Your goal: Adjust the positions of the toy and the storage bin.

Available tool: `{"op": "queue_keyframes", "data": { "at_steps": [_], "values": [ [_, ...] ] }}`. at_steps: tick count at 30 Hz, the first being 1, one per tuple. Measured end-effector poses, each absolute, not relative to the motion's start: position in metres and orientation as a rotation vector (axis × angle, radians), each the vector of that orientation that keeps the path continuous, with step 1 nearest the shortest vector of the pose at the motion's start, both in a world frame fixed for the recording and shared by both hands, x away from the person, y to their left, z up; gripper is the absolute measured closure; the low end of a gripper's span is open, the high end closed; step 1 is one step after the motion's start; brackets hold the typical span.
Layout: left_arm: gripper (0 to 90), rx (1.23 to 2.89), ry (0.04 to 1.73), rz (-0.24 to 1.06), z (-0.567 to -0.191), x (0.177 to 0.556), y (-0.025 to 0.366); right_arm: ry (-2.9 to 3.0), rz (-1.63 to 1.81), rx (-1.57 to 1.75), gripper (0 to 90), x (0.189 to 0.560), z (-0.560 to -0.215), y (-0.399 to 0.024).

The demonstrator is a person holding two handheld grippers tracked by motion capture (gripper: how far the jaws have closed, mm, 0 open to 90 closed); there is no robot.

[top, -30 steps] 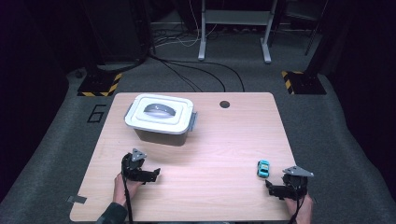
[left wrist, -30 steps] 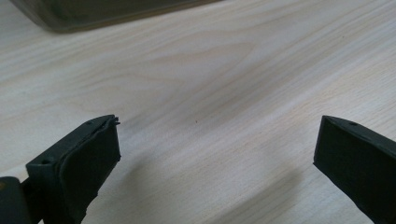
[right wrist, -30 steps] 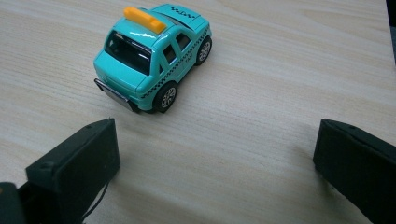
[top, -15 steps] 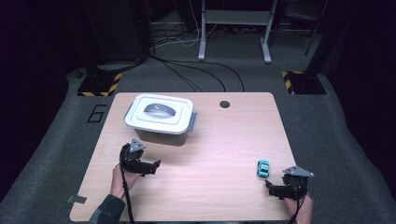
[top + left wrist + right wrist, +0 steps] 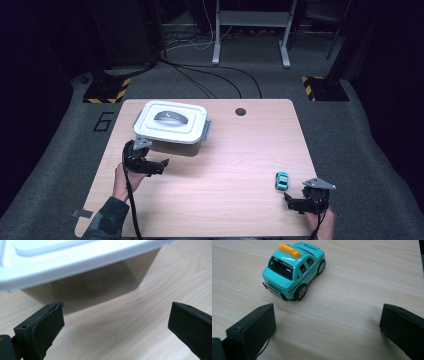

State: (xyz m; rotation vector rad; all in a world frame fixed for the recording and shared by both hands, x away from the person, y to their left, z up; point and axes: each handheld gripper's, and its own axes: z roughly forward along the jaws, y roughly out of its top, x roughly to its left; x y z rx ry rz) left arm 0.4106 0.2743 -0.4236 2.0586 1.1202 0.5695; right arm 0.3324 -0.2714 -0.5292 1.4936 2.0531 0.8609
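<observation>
Since a second ago the left gripper (image 5: 150, 164) has moved forward and up the worktop (image 5: 240, 150) toward the lidded container (image 5: 171, 121), while the right gripper (image 5: 300, 202) has stayed where it was by the near right corner.

At the left of the high view, the left gripper now sits just beside the container's near left corner, close to it but not touching as far as can be seen. Its jaws are spread wide with nothing between them; in the left gripper view they frame bare wood, with the container's translucent grey wall (image 5: 97, 282) and the overhanging white lid (image 5: 75, 255) right ahead. The container stands upright on the far left part of the worktop, its lid seated, with a grey handle recess in the middle.

Farther right, a dark round hole (image 5: 240, 111) marks the far edge of the worktop.

At the right, the turquoise toy taxi (image 5: 282, 180) stands on its wheels, just ahead and slightly left of the right gripper. That gripper's jaws are also released and empty; in the right gripper view the taxi (image 5: 293, 270), with its orange roof sign, lies beyond the left jaw, apart from both.
</observation>
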Motion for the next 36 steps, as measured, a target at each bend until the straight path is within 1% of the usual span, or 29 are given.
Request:
{"op": "queue_keyframes", "data": {
  "at_steps": [8, 22, 31, 36],
  "values": [
    [0.1, 2.036, 1.124, 0.589, -0.403, 0.426, 0.282, 2.054, 0.862, 1.492, 0.0, 0.333, -0.529, -0.271],
    [0.1, 2.045, 1.127, 0.628, -0.384, 0.455, 0.284, 2.052, 0.864, 1.492, 0.3, 0.332, -0.529, -0.272],
    [0.1, 2.057, 1.15, 0.655, -0.379, 0.477, 0.287, 2.049, 0.865, 1.496, 0.5, 0.332, -0.529, -0.272],
    [0.1, 2.069, 1.165, 0.672, -0.384, 0.491, 0.287, 2.048, 0.865, 1.497, 0.7, 0.332, -0.529, -0.272]
  ]
}}
